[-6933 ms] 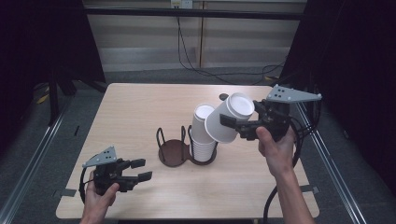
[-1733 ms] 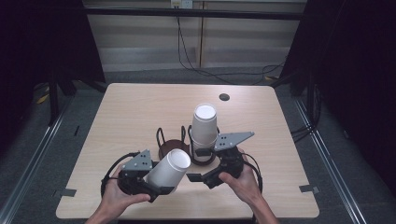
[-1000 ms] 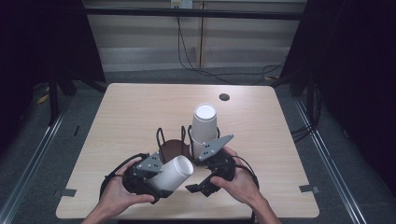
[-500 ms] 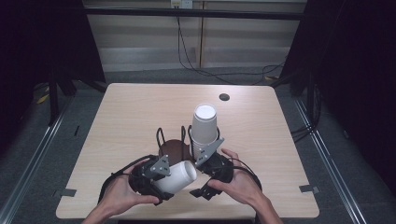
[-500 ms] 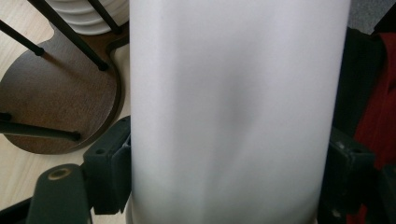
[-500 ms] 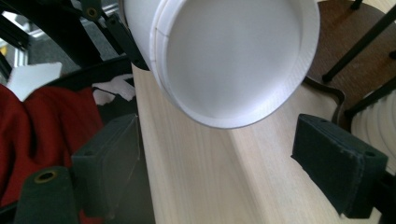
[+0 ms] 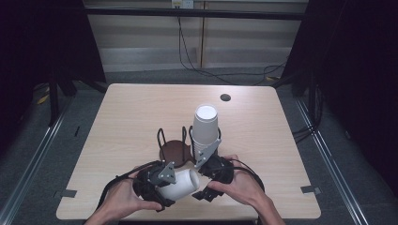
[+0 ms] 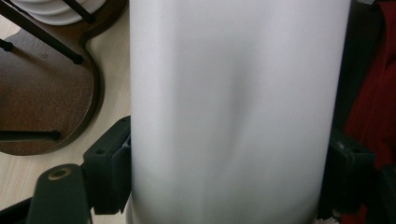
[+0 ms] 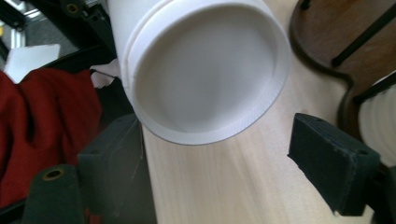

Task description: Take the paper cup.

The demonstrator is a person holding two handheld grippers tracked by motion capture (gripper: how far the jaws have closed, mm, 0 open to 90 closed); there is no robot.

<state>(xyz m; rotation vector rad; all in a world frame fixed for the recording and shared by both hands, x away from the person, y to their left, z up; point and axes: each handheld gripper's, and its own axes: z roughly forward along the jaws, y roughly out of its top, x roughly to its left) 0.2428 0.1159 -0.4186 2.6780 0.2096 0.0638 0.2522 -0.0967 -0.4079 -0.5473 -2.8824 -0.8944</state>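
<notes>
In the high view, the left gripper (image 7: 165,191) sat at the lower centre of the frame, low over the table (image 7: 117,122), with a single white paper cup (image 7: 180,184) lying on its side across its jaws. The left gripper view confirmed the grip: the cup (image 8: 238,112) wall took up most of the frame, and both black pads pressed against it at lower left and lower right. The cup's top and bottom were cut off by the frame edges there, so its rim could not be made out in that view.

The right gripper (image 7: 206,186) sat just to the right of the cup in the high view, largely covered by the person's right hand (image 7: 239,185); its fingertips were hard to separate from the dark body. In the right gripper view, the cup's recessed end (image 9: 201,70) faced the camera at upper centre. The jaws stood apart and had just been closing. The left pad lay close under the cup's lower left edge; contact could not be determined. The right pad stood clear of the cup.

A stack of white cups (image 7: 205,126) stood upright in one ring of a dark wooden holder (image 7: 172,149) at the centre of the high view. The holder's rear part was hidden behind the stack. A red cloth (image 9: 42,135) showed at the left of the right gripper view, partly cut off.
</notes>
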